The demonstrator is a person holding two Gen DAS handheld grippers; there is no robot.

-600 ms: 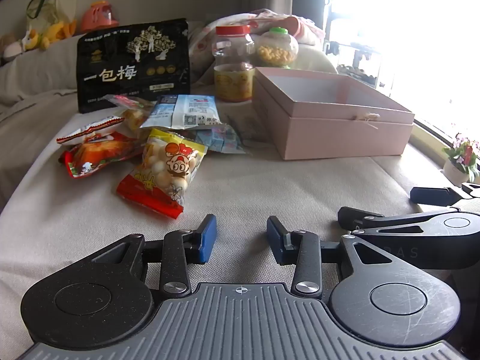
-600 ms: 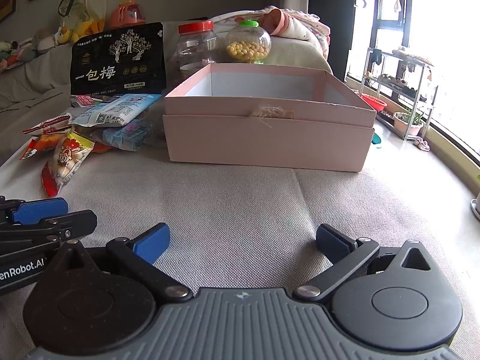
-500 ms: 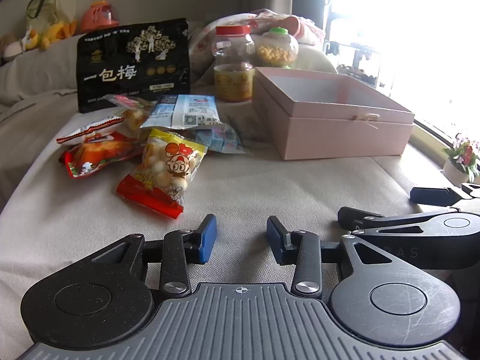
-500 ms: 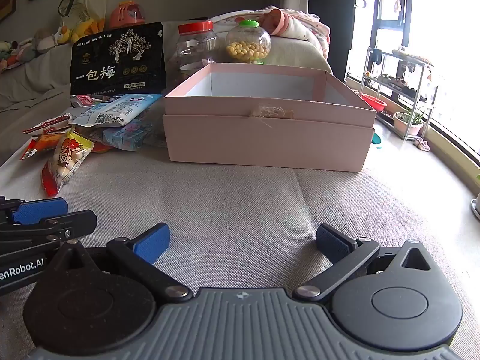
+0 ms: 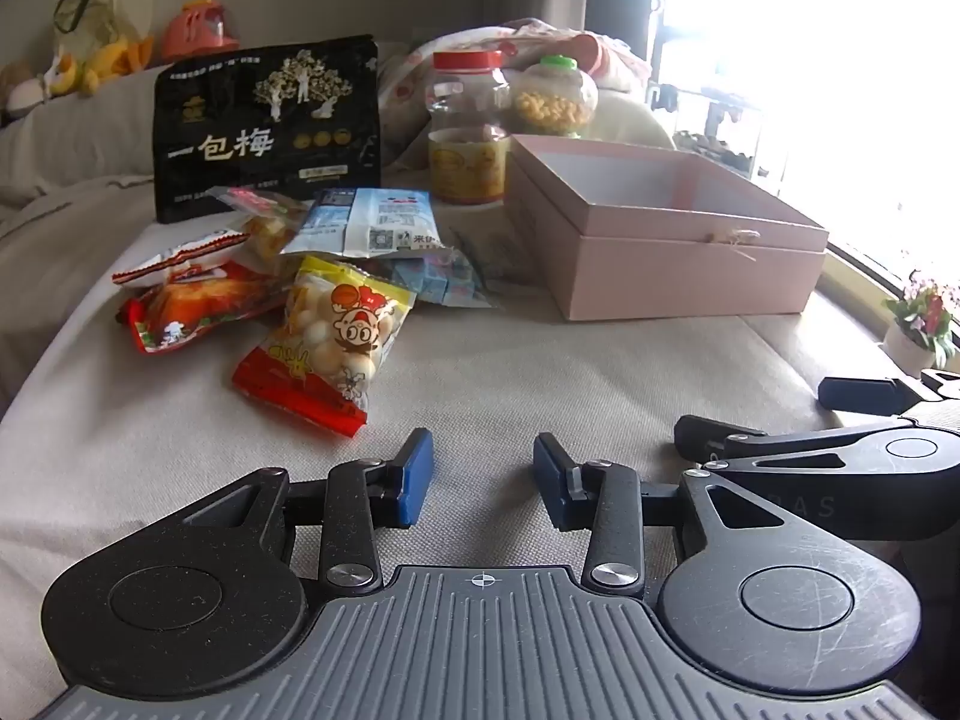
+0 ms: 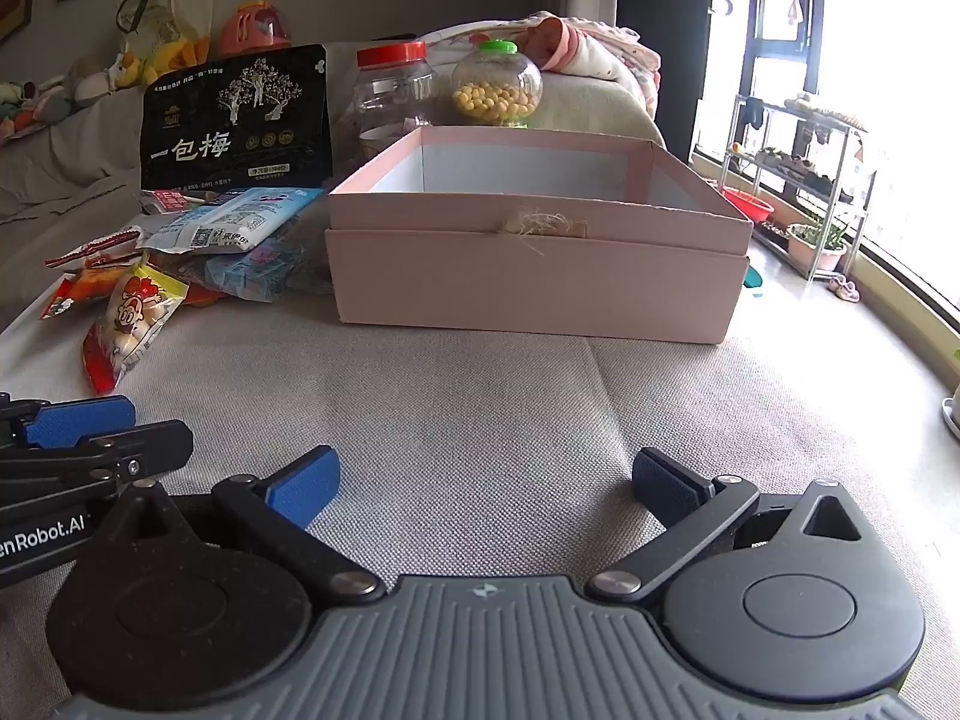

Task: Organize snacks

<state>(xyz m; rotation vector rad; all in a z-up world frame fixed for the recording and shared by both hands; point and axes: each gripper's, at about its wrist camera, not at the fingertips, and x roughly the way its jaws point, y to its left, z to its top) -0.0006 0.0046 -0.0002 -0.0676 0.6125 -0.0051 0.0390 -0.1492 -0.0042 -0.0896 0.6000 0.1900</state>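
An open pink box [image 6: 534,264] [image 5: 672,240] sits empty on the cloth-covered surface. Left of it lies a heap of snack packets: a yellow-and-red bag of round biscuits [image 5: 327,342] [image 6: 129,324], an orange-red packet [image 5: 192,306], a white-and-blue packet [image 5: 378,222] [image 6: 231,225] and a pale blue one [image 5: 432,282]. Behind stand a large black bag [image 5: 267,126] [image 6: 237,120], a red-lidded jar [image 5: 468,126] and a green-lidded jar of yellow balls [image 6: 497,84]. My left gripper [image 5: 483,474] is partly open and empty, near the front. My right gripper [image 6: 486,486] is wide open and empty, facing the box.
Soft toys [image 6: 150,54] and a folded blanket [image 6: 576,48] line the sofa at the back. A metal rack [image 6: 798,180] and potted plants [image 5: 924,318] stand by the bright window at right. Bare cloth [image 6: 480,396] lies between the grippers and the box.
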